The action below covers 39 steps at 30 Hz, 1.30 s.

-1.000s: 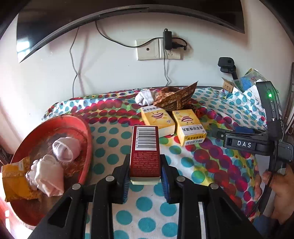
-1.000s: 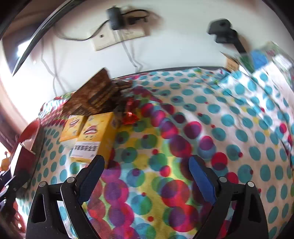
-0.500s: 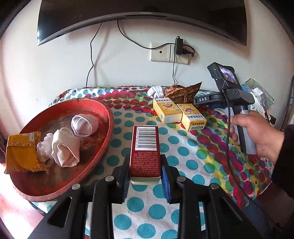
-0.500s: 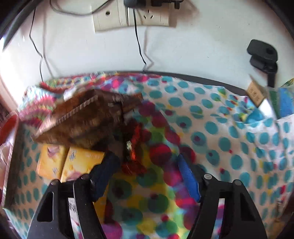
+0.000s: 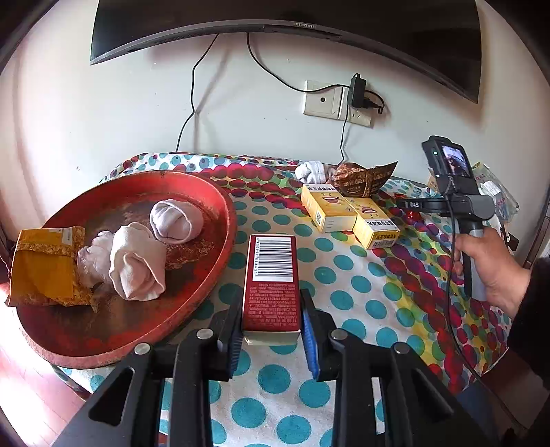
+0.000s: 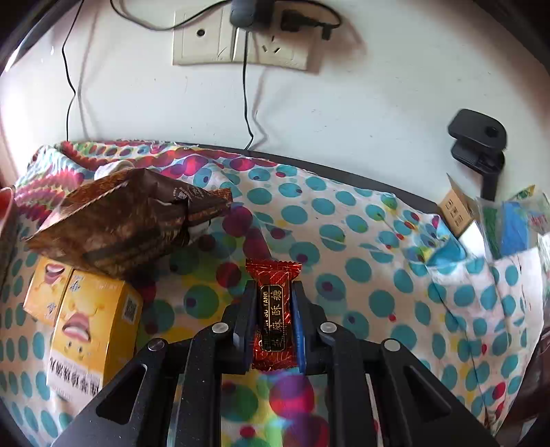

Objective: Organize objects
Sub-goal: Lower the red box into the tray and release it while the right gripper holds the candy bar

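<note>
Left gripper (image 5: 271, 338) fingers are clamped on a red carton (image 5: 271, 285) above the polka-dot bench (image 5: 357, 285), beside the red tray (image 5: 206, 275). Right gripper (image 6: 274, 330) fingers pinch a red candy (image 6: 274, 316). Beyond: yellow boxes (image 5: 347, 215), wall socket (image 5: 337, 103), television (image 5: 275, 20).

A desk covered by a polka-dot cloth (image 5: 347, 285) carries a round red tray (image 5: 220, 247) at the left, two yellow cartons (image 5: 347, 215) side by side farther right, and a crumpled brown foil bag (image 5: 361, 178) beside a white rolled sock (image 5: 311, 171) at the far edge.
</note>
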Tool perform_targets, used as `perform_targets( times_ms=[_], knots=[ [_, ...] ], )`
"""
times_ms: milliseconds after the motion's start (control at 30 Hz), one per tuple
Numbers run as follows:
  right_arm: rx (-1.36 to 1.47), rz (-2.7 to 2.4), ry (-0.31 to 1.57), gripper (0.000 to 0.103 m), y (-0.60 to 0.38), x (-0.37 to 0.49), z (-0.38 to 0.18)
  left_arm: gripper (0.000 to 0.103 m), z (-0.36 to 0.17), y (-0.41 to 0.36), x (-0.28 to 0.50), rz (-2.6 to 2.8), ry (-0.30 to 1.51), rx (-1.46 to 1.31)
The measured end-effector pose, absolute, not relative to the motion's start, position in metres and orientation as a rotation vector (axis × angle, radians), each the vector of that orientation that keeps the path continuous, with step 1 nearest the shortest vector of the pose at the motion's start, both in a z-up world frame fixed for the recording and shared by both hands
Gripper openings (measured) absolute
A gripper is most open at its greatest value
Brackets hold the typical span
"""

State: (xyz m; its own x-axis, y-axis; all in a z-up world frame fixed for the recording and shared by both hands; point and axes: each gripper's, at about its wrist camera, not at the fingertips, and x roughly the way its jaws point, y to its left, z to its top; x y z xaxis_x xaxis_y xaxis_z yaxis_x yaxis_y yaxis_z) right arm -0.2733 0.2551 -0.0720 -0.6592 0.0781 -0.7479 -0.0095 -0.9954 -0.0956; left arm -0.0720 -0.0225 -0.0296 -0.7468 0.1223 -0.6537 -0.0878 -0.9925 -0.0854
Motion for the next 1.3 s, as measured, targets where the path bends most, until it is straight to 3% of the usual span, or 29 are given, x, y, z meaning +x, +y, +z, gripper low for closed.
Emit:
perform_targets(
  times_ms=[367,867,1300],
  knots=[
    [-1.222,2.912,0.128,0.017,0.275,-0.219,-0.056,0.030,-0.012,-0.048,-0.062,2.975,-0.049,-1.048],
    [-1.185,2.979,0.155,0.017,0.274,-0.210,-0.053,0.030,-0.014,-0.132,-0.061,3.183,-0.006,-1.189],
    [-1.192,2.980,0.253,0.018,0.283,-0.210,-0.054,0.030,-0.007,-0.165,-0.149,3.288,-0.012,-1.348]
  ],
)
